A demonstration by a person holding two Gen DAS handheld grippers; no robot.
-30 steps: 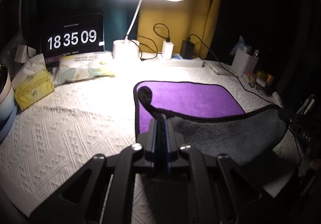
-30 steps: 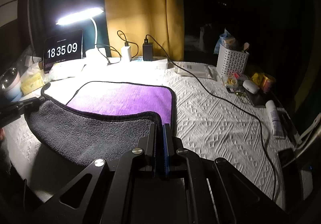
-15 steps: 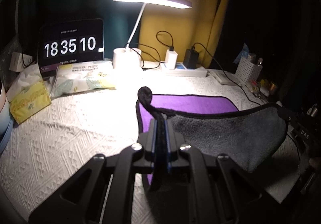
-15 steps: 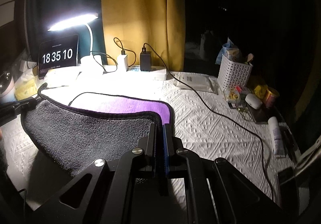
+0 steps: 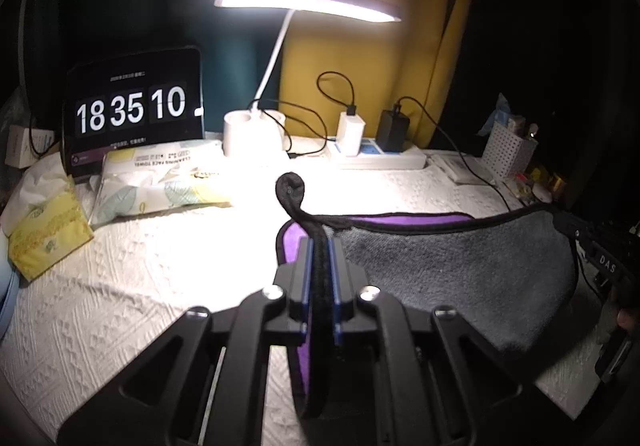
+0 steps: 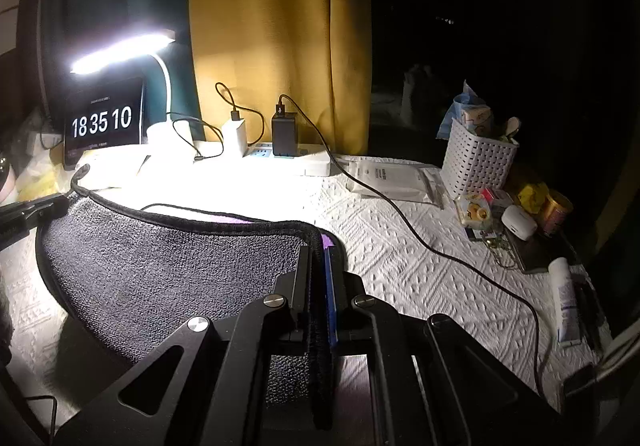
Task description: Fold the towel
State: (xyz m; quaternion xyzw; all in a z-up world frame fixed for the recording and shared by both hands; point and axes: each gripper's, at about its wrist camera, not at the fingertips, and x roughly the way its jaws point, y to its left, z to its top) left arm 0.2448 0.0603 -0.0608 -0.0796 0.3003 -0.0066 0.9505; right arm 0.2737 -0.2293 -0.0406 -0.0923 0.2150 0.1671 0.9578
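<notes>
The towel [image 5: 448,270] is grey on one side and purple on the other, with a black hem. It hangs stretched between my two grippers above the white table cover. My left gripper [image 5: 320,246] is shut on one near corner, whose tip curls up past the fingers. My right gripper [image 6: 318,250] is shut on the other near corner. The grey side [image 6: 168,262] faces both cameras. Only a thin purple strip [image 5: 400,221] shows behind the raised edge. The right gripper also shows at the right of the left wrist view [image 5: 600,258], and the left gripper at the left of the right wrist view [image 6: 32,212].
A lit desk lamp [image 5: 248,130], a tablet clock [image 5: 132,110], tissue packs [image 5: 160,182], and a power strip with chargers [image 5: 372,158] line the back. A white basket [image 6: 480,162], small items and a tube [image 6: 564,298] sit right. A black cable [image 6: 440,250] crosses the cover.
Both grippers have carried the near edge of the towel up and toward the back. The grey side now covers most of the purple side, which was widely exposed a second ago.
</notes>
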